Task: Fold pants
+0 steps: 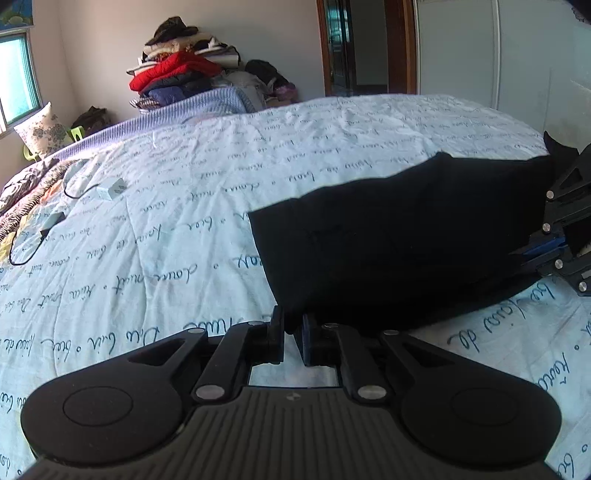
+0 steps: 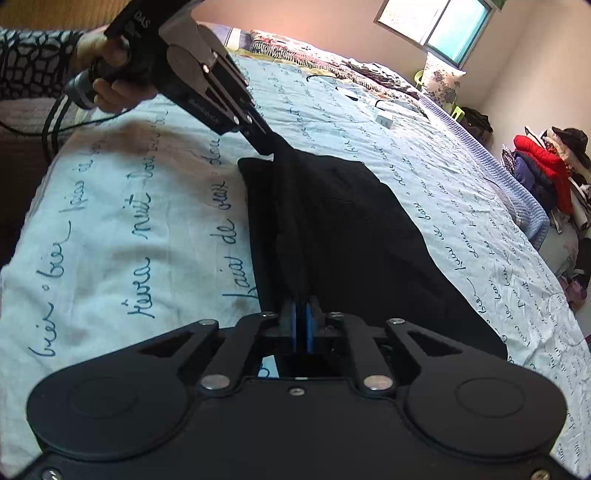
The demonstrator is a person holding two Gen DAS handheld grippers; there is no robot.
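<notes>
From the left wrist, the left tongs (image 1: 293, 332) sit low in the view with their fingers drawn almost together, a narrow gap left between them, and a corner of the black pants (image 1: 399, 236) pinched at their tips. The pants lie as a dark folded slab on the bed (image 1: 184, 221), whose pale blue cover carries lines of cursive writing. At the right edge the right tongs (image 1: 554, 221) reach in and meet the far end of the same garment. On the left part of the cover lie a small white charger (image 1: 110, 189) and a black cable (image 1: 22, 254). Beyond the bed a pile of clothes (image 1: 177, 70), red jacket among them, is stacked against the wall, with a flowered pillow (image 1: 42, 129) beneath the window (image 1: 16, 79).

From the right wrist, the right tongs (image 2: 301, 317) are closed tight, their blue pads pressed on a gathered edge of the pants (image 2: 351, 240), which stretch away from them across the cover of the bed (image 2: 129, 221). At the far end the left tongs (image 2: 267, 147) grip the opposite corner of the cloth, lifting it slightly off the cover. A hand (image 2: 110, 74) in a patterned sleeve holds that tool's handle at upper left. The clothes pile (image 2: 546, 170) shows at the right edge, the window (image 2: 439, 26) above.
</notes>
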